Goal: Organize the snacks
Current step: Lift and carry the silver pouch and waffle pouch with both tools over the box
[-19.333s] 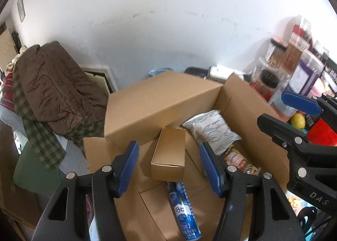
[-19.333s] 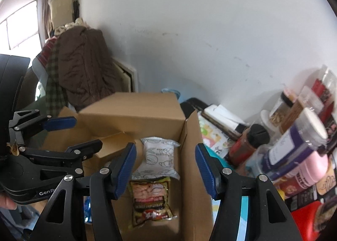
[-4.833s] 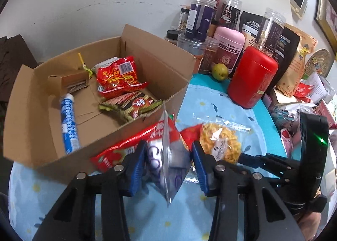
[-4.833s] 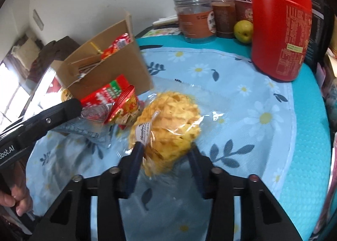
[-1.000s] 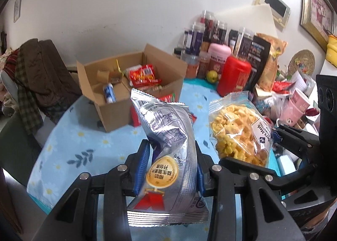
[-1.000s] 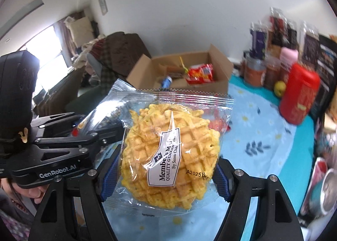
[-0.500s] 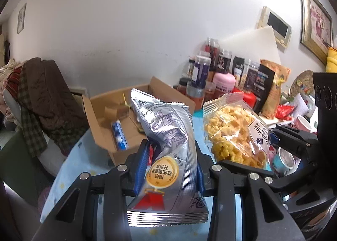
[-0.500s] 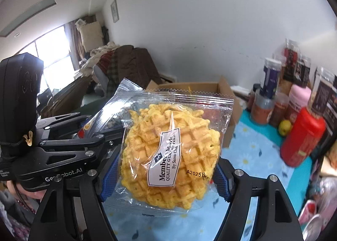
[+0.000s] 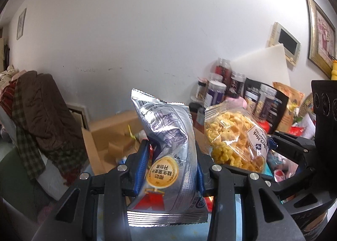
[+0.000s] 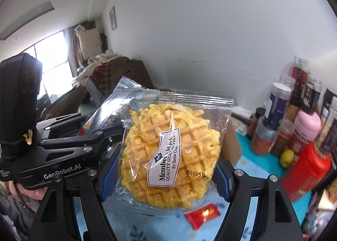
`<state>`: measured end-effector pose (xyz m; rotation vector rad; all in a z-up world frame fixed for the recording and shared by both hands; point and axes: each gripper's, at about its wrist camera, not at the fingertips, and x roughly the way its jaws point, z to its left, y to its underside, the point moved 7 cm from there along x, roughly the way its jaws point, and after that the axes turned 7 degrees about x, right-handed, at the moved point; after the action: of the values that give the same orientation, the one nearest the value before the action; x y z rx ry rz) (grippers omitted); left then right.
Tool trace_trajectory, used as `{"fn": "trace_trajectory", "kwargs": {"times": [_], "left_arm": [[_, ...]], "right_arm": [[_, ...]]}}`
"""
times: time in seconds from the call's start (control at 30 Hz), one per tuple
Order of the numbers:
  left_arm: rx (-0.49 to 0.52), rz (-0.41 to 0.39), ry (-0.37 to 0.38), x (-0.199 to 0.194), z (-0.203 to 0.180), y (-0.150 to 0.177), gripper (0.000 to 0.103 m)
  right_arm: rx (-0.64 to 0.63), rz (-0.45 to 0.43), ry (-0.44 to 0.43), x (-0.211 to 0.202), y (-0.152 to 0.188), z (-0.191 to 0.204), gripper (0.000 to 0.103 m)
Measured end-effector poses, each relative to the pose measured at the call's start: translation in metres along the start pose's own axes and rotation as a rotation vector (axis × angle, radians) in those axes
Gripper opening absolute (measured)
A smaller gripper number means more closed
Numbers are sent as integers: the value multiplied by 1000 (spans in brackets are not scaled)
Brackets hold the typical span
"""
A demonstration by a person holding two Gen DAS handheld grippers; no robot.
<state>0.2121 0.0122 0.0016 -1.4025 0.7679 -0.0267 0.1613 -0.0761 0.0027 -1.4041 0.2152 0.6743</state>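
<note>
My left gripper (image 9: 170, 158) is shut on a silver foil snack bag (image 9: 168, 150) that stands upright between its blue pads, held high over the table. Beside it on the right, my right gripper (image 10: 164, 169) is shut on a clear packet with a yellow waffle (image 10: 170, 154) inside; the same waffle packet (image 9: 233, 137) shows in the left wrist view. The open cardboard box (image 9: 113, 135) lies behind and below the foil bag, partly hidden by it. The left gripper (image 10: 99, 133) with the foil bag (image 10: 109, 110) appears left of the waffle in the right wrist view.
Jars and bottles (image 10: 280, 118), a pink tub (image 10: 305, 127), a red canister (image 10: 309, 169) and a green fruit (image 10: 287, 157) crowd the table's right side by the wall. A small red packet (image 10: 203, 214) lies on the floral cloth (image 10: 248, 169). Clothes (image 9: 40, 110) are heaped at the left.
Both grippers have risen and come nearer the box with their packets still held. The box and jars have slid lower in view, and more of the wall shows.
</note>
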Motion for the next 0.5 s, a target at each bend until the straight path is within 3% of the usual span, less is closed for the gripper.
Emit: {"fn": "trace_trajectory", "kwargs": {"times": [0.5], "left_arm": [[-32,-33,-80,80,60,-62,38]], "right_arm": [[-12,-47,32,61,-68,-24,76]]}}
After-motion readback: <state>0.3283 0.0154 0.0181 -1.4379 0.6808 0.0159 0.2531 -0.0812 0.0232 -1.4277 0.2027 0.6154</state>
